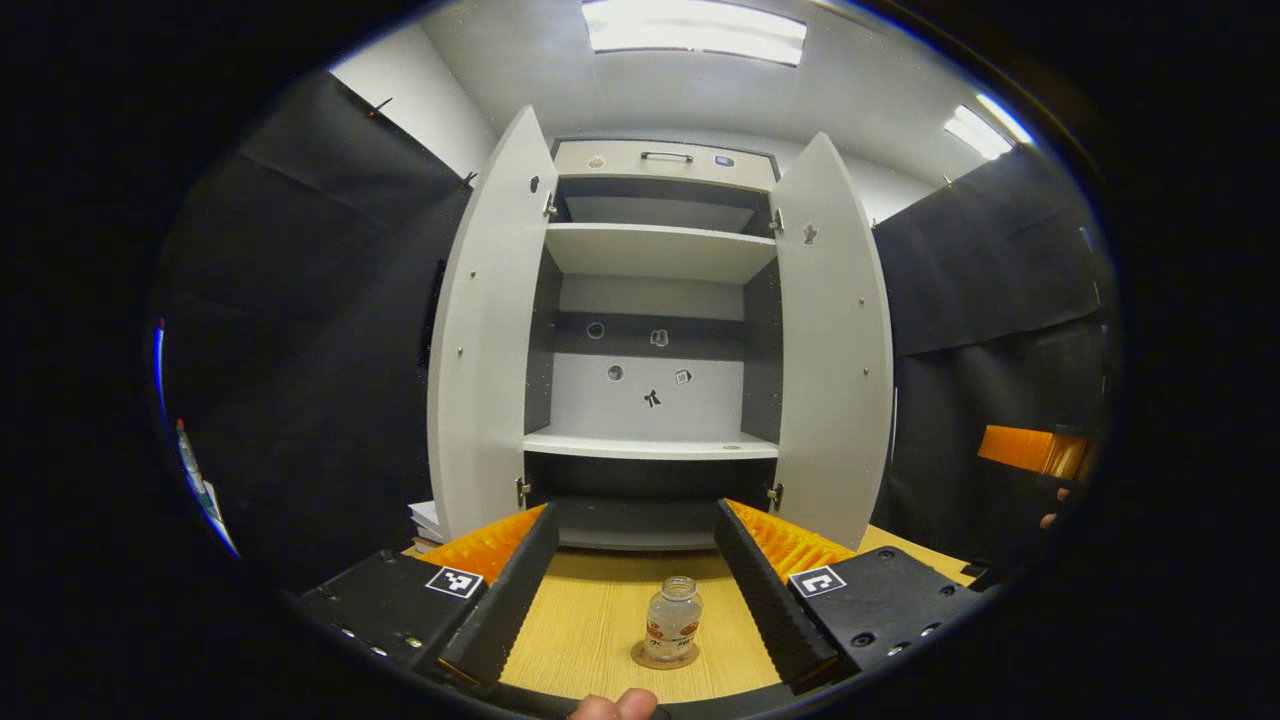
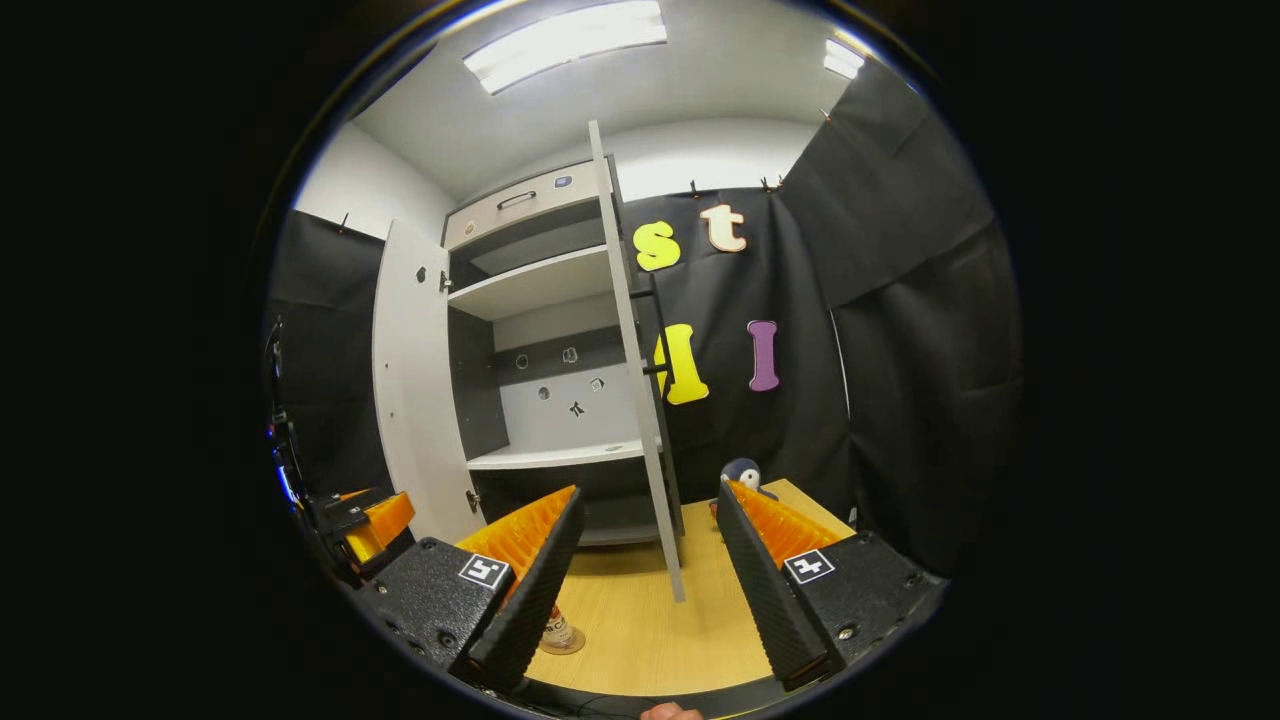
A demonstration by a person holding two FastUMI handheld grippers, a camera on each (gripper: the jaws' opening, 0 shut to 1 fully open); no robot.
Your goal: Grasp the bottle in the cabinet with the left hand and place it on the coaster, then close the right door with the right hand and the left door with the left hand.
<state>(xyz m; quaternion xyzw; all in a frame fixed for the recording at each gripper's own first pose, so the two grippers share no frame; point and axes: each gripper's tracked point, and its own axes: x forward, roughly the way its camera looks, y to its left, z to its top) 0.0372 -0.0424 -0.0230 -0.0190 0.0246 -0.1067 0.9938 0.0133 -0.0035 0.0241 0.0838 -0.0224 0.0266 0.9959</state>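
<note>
In the left gripper view the bottle (image 1: 673,620) stands upright on the coaster (image 1: 664,658) on the desk (image 1: 600,620), at 6 o'clock, between the left gripper (image 1: 638,590) fingers, which are spread apart and clear of it. Beyond, at 12 o'clock, the cabinet (image 1: 650,330) has its left door (image 1: 485,340) and right door (image 1: 835,340) open. The right gripper (image 2: 640,575) is likewise spread, holding nothing, facing the right door's edge.

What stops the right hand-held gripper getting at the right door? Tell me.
Probably nothing. The right hand-held gripper is open, and the right door stands edge-on just ahead between its fingers, over bare table. The bottle already sits on the coaster, off to the side.
</note>
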